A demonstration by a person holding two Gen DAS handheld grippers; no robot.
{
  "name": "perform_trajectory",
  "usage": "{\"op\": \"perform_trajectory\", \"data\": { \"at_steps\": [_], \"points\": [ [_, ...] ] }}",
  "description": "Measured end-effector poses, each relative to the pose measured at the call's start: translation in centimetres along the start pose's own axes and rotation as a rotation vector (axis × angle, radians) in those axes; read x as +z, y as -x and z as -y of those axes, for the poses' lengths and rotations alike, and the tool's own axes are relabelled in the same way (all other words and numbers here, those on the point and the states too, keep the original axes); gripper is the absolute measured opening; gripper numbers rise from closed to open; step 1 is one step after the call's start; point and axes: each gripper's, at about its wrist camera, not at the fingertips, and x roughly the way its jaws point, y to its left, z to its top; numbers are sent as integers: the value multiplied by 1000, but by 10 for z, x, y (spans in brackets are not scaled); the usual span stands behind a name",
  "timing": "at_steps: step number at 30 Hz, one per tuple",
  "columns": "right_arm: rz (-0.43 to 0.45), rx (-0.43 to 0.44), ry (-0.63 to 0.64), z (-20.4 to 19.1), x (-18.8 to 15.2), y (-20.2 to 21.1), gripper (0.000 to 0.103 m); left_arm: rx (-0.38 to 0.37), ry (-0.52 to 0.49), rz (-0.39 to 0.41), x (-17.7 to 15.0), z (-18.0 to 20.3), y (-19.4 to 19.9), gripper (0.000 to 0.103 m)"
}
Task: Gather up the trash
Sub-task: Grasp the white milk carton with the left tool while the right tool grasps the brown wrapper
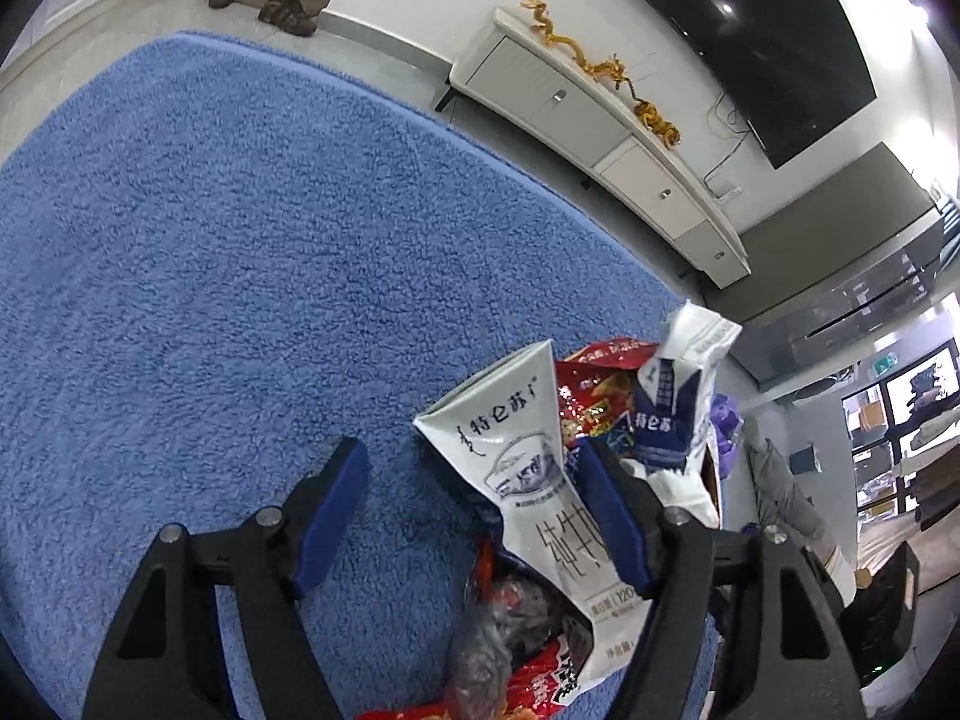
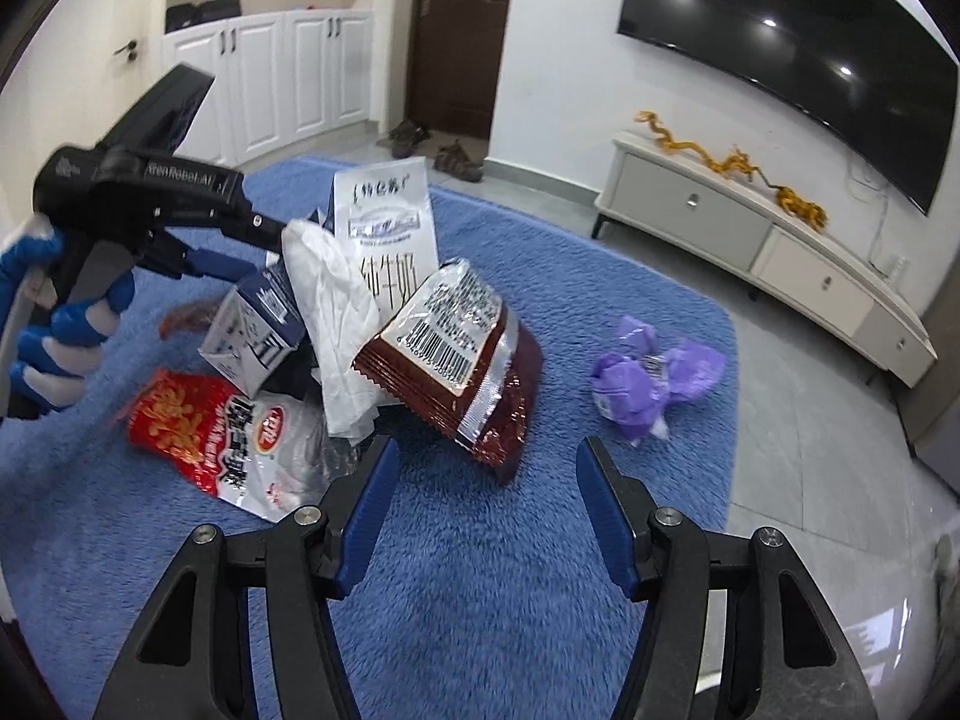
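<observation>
A heap of trash lies on a blue rug [image 1: 210, 228]. In the left wrist view my left gripper [image 1: 471, 462] is open; a flattened white milk carton [image 1: 516, 438] lies between its fingers, against the right one. A second blue-and-white carton [image 1: 666, 408] and red snack bags [image 1: 594, 384] lie beside it. In the right wrist view my right gripper [image 2: 486, 462] is open just before a dark red snack bag [image 2: 462, 354]. The left gripper [image 2: 180, 222] reaches into the heap from the left. A red-and-white bag [image 2: 222, 432], a white tissue [image 2: 336, 312] and a purple wrapper [image 2: 642, 384] also lie there.
A white TV cabinet [image 2: 750, 228] with a gold dragon ornament [image 2: 732, 168] stands along the wall under a large TV [image 2: 798, 54]. Shoes [image 2: 432, 144] lie by a dark door. White cupboards [image 2: 270, 72] stand at the back left. Grey tile floor borders the rug.
</observation>
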Motion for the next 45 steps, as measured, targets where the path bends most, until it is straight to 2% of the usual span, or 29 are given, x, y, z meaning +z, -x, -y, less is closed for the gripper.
{"op": "perform_trajectory", "data": {
  "at_steps": [8,18,19,21,24,30,35,45],
  "points": [
    [1,-4,39,4,10,-19,35,-5,-8,-11,14,5,-13,54],
    [18,25,-18,17,14,-35,32,-13,15,0,20,7,-29,49],
    [24,33,-26,18,15,-36,29,-13,18,2,20,5,-29,49],
    [31,45,-37,17,15,-39,16,-15,28,7,21,3,-30,48],
    [40,64,-56,23,20,-46,6,-20,39,17,24,-1,-31,47],
    [64,68,-111,28,17,-41,2,-42,54,45,18,-16,-22,46],
    [86,69,-146,28,13,-24,2,-66,55,76,11,-22,0,46],
    [158,90,-188,-1,-2,42,1,-90,-6,194,-20,-18,87,46]
  ]
}}
